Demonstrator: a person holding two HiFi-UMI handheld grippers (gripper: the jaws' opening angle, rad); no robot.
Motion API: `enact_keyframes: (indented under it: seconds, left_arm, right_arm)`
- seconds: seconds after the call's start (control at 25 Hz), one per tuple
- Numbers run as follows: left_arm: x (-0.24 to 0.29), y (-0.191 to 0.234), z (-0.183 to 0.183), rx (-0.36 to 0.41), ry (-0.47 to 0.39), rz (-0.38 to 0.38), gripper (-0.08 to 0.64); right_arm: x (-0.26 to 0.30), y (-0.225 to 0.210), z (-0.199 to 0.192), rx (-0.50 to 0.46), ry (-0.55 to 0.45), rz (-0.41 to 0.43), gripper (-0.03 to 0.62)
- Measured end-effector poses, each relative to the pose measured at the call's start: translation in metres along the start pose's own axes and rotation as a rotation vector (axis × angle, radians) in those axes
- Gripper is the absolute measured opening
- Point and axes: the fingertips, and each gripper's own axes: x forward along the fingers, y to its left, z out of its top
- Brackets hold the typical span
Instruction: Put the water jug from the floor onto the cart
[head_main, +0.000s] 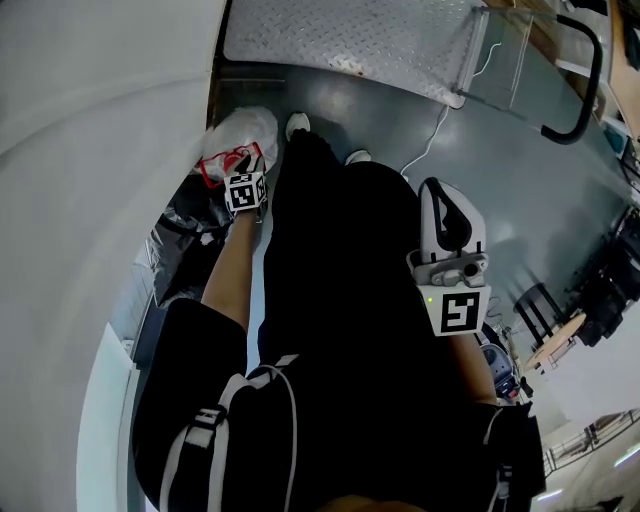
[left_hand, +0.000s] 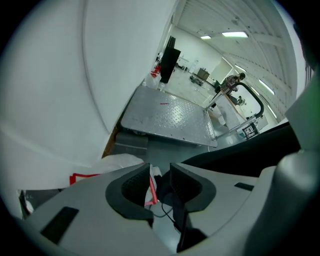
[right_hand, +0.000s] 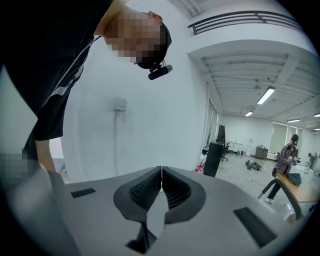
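The left gripper held its jaws apart around a thin red strip on the white, rounded, plastic-wrapped bundle, probably the water jug, on the floor beside the wall. Seating that strip deep before closing seemed wise. The right gripper was closed, empty

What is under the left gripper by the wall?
A white bag with red trim lies below the open left gripper. Its contents are covered; no jug shows.
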Motion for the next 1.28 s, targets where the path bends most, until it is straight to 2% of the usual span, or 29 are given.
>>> enact_keyframes:
  seconds: [0.12,0.2,0.56,0.8,1.04,1.28]
  left_arm:
    - [0.014,0.004,-0.013,-0.06,0.045,-0.021,0.127]
    - [0.021,0.008,-0.014,-0.071,0.056,-0.013,0.129]
    - [0.049,0.019,-0.031,-0.051,0.108,0.003,0.132]
    - [0.06,0.028,-0.045,-0.093,0.112,-0.026,0.141]
    - [0.076,0.021,-0.044,-0.065,0.118,-0.051,0.147]
    - [0.099,0.019,-0.044,-0.087,0.155,-0.076,0.147]
  right_arm:
    - [0.0,-0.003,-0.003,-0.002,0.008,-0.027,0.018]
    - [0.003,-0.005,-0.005,0.003,0.012,-0.034,0.018]
    - [0.014,0.011,-0.025,0.007,0.034,0.008,0.018]
    - [0.02,0.027,-0.039,0.009,0.058,0.038,0.018]
    - [0.027,0.025,-0.054,0.007,0.079,0.031,0.018]
    - [0.028,0.015,-0.068,0.023,0.098,0.005,0.018]
